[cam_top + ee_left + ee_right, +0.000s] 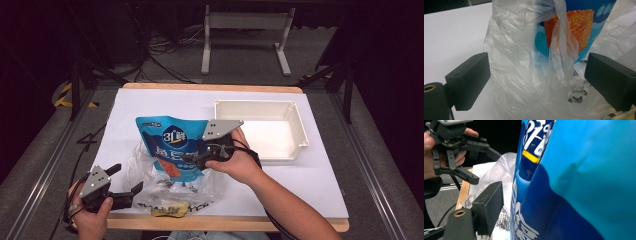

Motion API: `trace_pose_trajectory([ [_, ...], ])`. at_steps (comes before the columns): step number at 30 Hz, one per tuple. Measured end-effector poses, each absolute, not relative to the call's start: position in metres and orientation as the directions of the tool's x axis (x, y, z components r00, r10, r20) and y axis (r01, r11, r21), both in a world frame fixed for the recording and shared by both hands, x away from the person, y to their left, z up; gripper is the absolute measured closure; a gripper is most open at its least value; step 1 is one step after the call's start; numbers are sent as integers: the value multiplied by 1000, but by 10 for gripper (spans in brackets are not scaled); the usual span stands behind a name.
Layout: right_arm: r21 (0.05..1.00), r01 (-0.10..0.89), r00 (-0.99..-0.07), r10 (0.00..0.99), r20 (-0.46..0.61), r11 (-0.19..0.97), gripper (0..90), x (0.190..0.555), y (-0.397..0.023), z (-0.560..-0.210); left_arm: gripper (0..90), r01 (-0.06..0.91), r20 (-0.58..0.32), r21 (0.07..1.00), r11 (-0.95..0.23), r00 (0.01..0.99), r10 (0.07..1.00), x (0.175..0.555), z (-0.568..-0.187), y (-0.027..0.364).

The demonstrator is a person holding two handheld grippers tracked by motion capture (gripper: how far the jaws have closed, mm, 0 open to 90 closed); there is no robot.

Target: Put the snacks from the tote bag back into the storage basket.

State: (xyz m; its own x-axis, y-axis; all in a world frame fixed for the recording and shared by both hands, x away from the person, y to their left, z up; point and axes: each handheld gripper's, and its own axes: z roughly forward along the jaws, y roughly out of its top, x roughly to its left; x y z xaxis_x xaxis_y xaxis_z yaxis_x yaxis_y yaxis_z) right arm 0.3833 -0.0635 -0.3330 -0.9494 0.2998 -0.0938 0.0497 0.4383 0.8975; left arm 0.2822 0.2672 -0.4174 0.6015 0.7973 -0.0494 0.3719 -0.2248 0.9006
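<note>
Right hand-held gripper (192,159): clamped on the blue snack pouch (172,142), which stands upright on the tabletop (310,185); one jaw shows at the pouch's side in the right gripper view, the other is hidden behind the pouch.
Left hand-held gripper (127,180): jaws spread wide, nothing between them touching; it sits off the near left corner of the tabletop, the clear plastic bag (145,165) just ahead of it.
Pouch position: its foot is inside the clear plastic bag, directly beyond the left hand-held gripper.
Left gripper view: orange printed patch on the pouch (571,27) seen through the bag's film (524,70); black print on the film near the right-hand jaw.
Right gripper view: pouch face (584,182) close up, and the left hand-held gripper (482,165) farther off, open.
High view: white bin (260,131) beyond the right hand-held gripper, and a yellow item (170,209) in the bag at the near edge.
Count: two hand-held grippers, one pouch, one bag, one bin, one yellow item.
</note>
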Motion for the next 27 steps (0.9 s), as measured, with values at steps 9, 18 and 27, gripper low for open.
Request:
trace_pose_trajectory([
  [9, 884, 56, -952, 292, -93, 464, 240, 385, -55, -346, 74, 376, -57, 900, -218, 599, 799, 283, -418, 269],
  [18, 875, 46, -952, 286, -107, 481, 284, 387, -53, -352, 74, 374, -53, 900, -223, 603, 796, 283, -418, 268],
  [27, 832, 42, -962, 248, -116, 553, 498, 386, -52, -355, 73, 377, -56, 899, -221, 601, 797, 284, -419, 268],
])
